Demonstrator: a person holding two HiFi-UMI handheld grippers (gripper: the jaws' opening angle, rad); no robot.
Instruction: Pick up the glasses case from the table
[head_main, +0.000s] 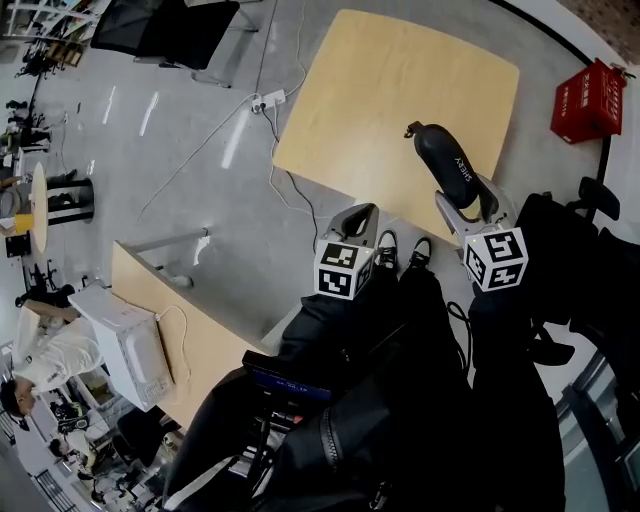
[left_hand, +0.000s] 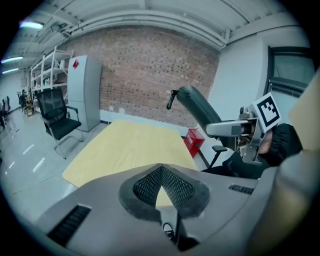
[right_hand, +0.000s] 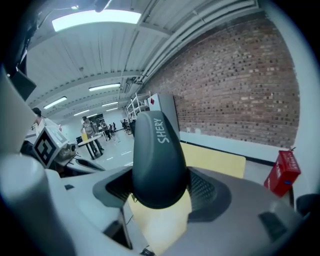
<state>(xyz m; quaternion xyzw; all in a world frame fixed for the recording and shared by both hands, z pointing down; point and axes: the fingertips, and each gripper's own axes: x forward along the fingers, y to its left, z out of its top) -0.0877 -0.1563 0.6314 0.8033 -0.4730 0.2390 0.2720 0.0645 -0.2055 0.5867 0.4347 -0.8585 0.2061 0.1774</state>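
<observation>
The dark glasses case (head_main: 447, 165) with white lettering is held up off the light wooden table (head_main: 400, 100), tilted with its far end raised. My right gripper (head_main: 468, 205) is shut on its near end. In the right gripper view the case (right_hand: 157, 160) fills the space between the pads of the right gripper (right_hand: 160, 187). The left gripper view shows the case (left_hand: 197, 107) in the air above the table (left_hand: 130, 150). My left gripper (head_main: 358, 222) hangs near the table's front edge, shut, with nothing between its pads (left_hand: 162, 182).
A red box (head_main: 590, 100) stands on the floor right of the table. A black chair (head_main: 170, 25) is at the far left, and a power strip (head_main: 268, 100) with cables lies beside the table. A second desk with a white device (head_main: 130, 345) is at lower left.
</observation>
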